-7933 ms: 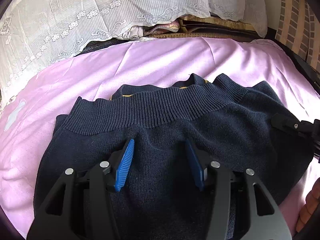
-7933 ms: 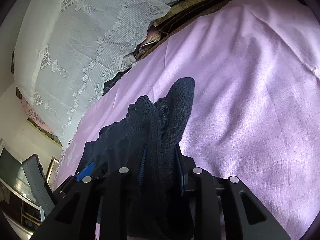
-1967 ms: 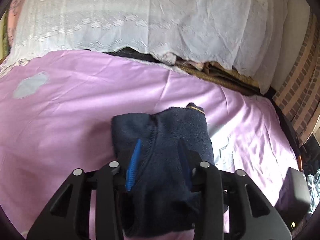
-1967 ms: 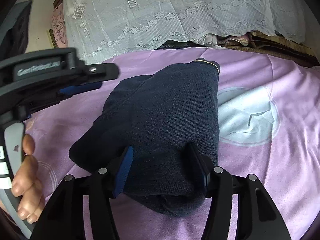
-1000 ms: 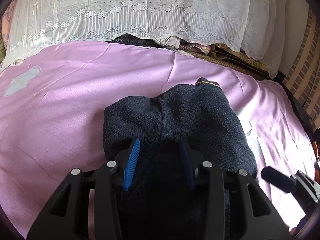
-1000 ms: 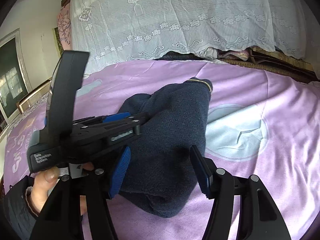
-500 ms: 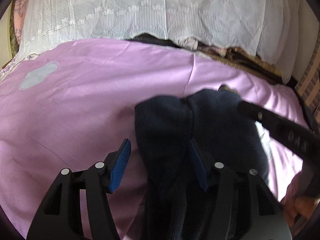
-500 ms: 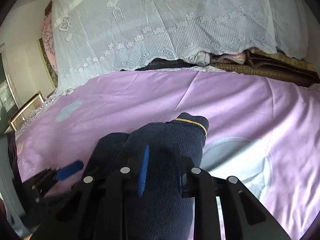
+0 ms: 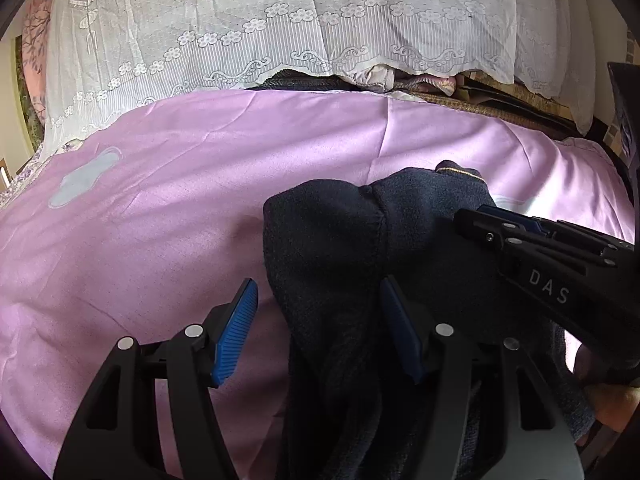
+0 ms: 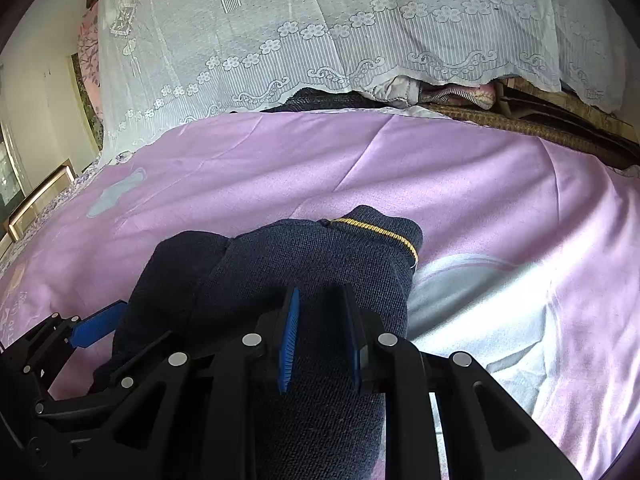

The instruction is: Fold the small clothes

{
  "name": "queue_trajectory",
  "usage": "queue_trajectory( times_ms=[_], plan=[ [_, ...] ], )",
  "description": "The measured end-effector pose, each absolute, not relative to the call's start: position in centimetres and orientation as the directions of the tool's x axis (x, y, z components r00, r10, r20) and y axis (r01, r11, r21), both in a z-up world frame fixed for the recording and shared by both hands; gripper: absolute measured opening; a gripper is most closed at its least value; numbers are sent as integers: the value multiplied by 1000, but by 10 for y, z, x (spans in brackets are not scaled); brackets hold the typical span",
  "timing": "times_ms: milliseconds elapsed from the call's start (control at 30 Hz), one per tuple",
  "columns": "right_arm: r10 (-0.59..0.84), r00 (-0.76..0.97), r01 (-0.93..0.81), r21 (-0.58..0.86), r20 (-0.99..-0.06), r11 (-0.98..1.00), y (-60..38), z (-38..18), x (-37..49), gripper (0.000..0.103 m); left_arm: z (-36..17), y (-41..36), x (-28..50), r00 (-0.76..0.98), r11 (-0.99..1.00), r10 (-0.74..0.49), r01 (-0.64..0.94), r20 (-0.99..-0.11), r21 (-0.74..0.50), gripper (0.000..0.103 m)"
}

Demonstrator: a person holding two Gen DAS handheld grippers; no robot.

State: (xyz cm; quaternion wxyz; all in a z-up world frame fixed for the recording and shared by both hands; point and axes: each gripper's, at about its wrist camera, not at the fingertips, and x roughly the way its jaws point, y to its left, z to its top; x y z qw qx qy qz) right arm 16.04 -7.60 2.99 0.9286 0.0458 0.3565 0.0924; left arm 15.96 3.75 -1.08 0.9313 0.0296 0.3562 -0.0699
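Folded navy knit sweater [image 9: 340, 248] lies on pink satin bedsheet [image 9: 160, 200]. Left tool [image 9: 316, 320] spread wide around its edge; right tool [image 10: 320, 336] clamped on sweater. Only right view shows yellow collar stitching [image 10: 376, 234].

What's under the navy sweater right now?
The folded navy sweater lies on the pink bedsheet, with a pale printed patch showing at its right edge. How far that patch runs beneath it, or whether anything else lies there, is hidden by the knit.
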Motion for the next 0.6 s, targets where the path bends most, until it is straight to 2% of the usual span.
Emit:
queue_trajectory(
  times_ms=[233, 333, 600],
  plan=[
    [251, 764, -150, 215, -595, 965, -85, 36, 141, 27, -9, 41, 159, 739, 987, -128, 158, -662, -14, 62],
    [263, 776, -151, 236, -573, 960, -88, 43, 123, 35, -6, 45, 155, 738, 985, -155, 166, -657, -46, 61],
    [235, 800, -130, 223, -552, 966, -95, 47, 60, 35, 10, 45, 124, 770, 978, -179, 209, -612, -22, 62]
  ],
)
